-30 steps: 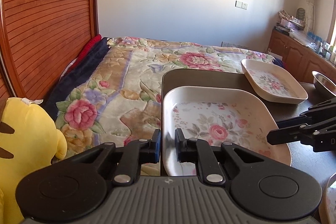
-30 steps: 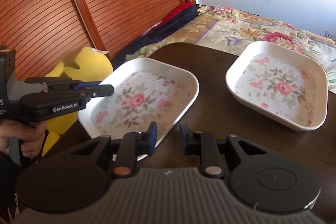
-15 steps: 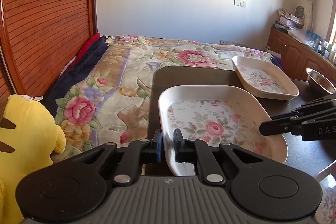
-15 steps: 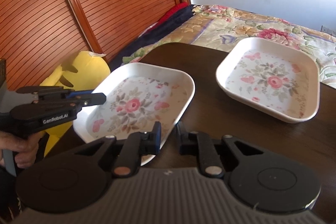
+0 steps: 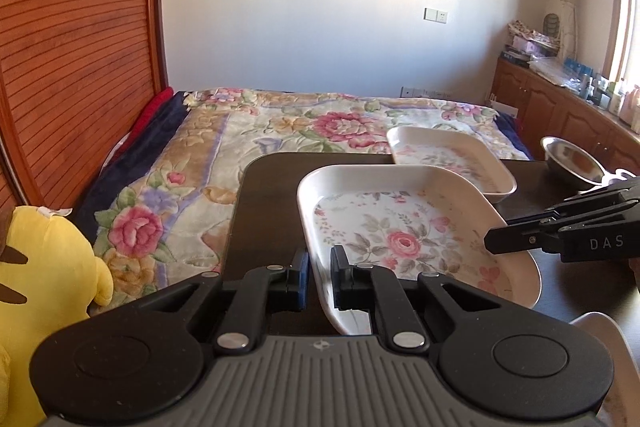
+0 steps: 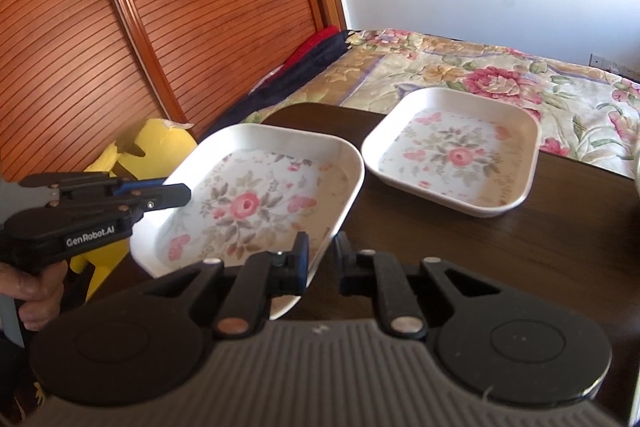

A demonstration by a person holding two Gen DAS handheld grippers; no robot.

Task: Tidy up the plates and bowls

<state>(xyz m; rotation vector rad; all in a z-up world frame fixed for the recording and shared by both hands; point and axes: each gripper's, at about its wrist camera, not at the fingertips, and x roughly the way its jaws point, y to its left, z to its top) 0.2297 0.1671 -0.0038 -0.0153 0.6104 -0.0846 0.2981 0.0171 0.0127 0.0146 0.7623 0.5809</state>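
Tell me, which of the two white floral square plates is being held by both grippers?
The nearer white floral square plate, tilted, with both grippers on opposite rims. The farther plate rests flat on the dark table, untouched.

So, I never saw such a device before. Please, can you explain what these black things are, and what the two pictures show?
There is no robot here. A person holds a two-finger tool in each hand, and each tool carries a camera. One picture looks along the left gripper, the other along the right gripper. Both have their jaws closed on opposite rims of the near plate, a square flowered one. On the dark table lie the far plate and a metal bowl. Behind are a bed and a yellow plush toy.
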